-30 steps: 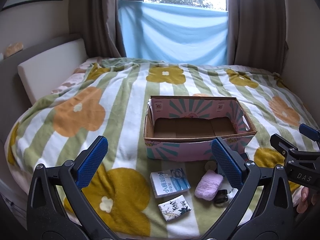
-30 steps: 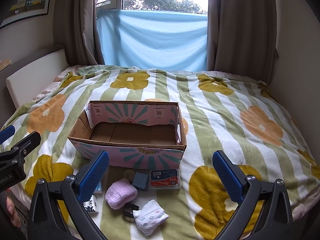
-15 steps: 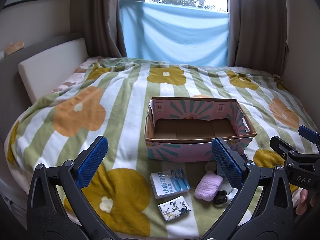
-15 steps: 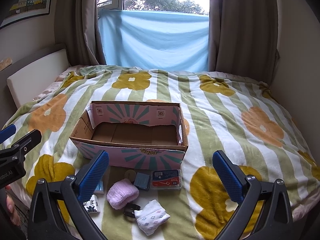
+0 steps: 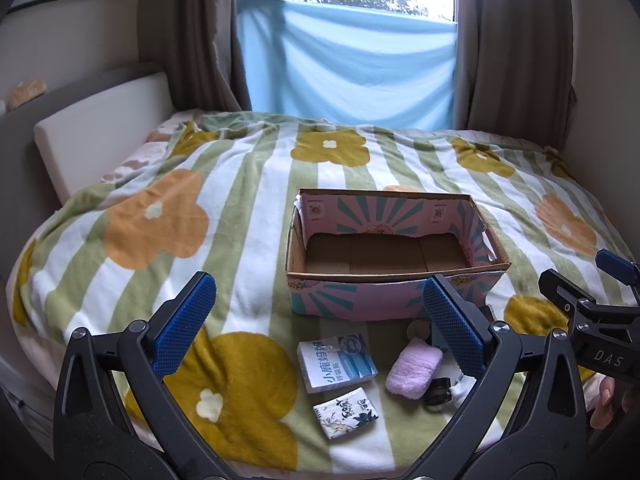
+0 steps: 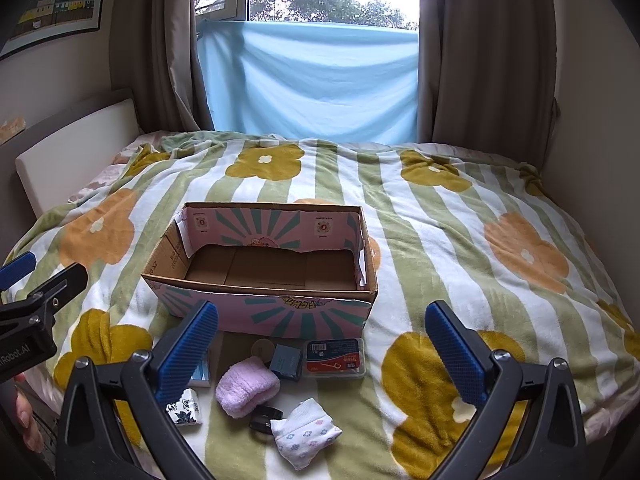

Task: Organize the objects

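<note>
Both claws hang above the near edge of the bed (image 5: pixel 256 184), and both are spread wide with nothing between the blue pads. The left claw (image 5: pixel 320 320) looks down on the cardboard box (image 5: pixel 394 280), which sits open on the striped flower blanket (image 6: pixel 460 240), its brown floor bare. The right claw (image 6: pixel 322 338) frames the same box from the other side.

Just in front of the box lies the little cluster of loose things. The left view gives the clean look at the blue-and-white packet with Chinese print (image 5: pixel 338 362) and the small floral tissue pack (image 5: pixel 346 412) just beside it; in the right view those two are mostly tucked behind the left pad, only the tissue pack's corner (image 6: pixel 185 407) peeking out. The pink fluffy roll (image 5: pixel 414 368) shows in both.

The right view pays back with what the left one hides: a red-labelled clear floss-pick case (image 6: pixel 335 358) close against the box front, a small dark blue box (image 6: pixel 285 361) touching its left end, a round tan disc (image 6: pixel 262 348) behind that, a black clip-like piece (image 6: pixel 266 416), and a white flowered sock bundle (image 6: pixel 306 434) nearest the camera. In the left view the sock is only a white sliver behind the pad.
</note>
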A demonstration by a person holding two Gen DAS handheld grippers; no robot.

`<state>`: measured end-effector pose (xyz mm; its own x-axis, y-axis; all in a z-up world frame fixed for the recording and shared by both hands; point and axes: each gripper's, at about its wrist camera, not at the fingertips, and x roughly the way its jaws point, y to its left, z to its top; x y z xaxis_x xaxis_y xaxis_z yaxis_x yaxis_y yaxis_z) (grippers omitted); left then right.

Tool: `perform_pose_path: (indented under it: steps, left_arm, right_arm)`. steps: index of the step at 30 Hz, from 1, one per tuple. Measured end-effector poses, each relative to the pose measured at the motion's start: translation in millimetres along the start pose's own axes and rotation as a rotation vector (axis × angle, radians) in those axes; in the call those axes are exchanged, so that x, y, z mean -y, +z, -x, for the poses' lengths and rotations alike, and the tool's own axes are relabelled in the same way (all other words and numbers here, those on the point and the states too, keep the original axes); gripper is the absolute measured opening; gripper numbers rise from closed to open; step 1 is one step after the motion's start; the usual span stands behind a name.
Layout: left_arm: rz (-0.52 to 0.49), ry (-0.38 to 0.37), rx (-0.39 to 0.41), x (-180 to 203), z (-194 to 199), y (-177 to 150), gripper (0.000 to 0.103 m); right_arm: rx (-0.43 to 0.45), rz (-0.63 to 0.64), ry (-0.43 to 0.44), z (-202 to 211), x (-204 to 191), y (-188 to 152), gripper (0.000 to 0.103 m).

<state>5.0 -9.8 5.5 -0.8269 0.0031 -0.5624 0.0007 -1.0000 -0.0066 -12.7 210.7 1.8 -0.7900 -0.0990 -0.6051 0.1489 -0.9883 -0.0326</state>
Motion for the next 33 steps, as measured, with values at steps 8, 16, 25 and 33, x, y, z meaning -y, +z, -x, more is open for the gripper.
perform_pose_path:
  steps: [8,16,25,33]
  left_arm:
    - [0.006,-0.009,-0.004,1,0,0,0.103]
    - [0.014,-0.014,-0.008,0,0,1,0.103]
    - [0.009,-0.039,-0.001,-3,0,4,0.103]
    - [-0.028,-0.059,-0.041,0,-14,6,0.103]
  right_arm:
    - [0.002,0.003,-0.004,4,-2,2,0.103]
    - [0.014,0.005,0.010,5,0,4,0.103]
    - [0.017,0.003,-0.007,5,7,8,0.103]
    - [-0.024,0.006,-0.022,-6,25,8,0.103]
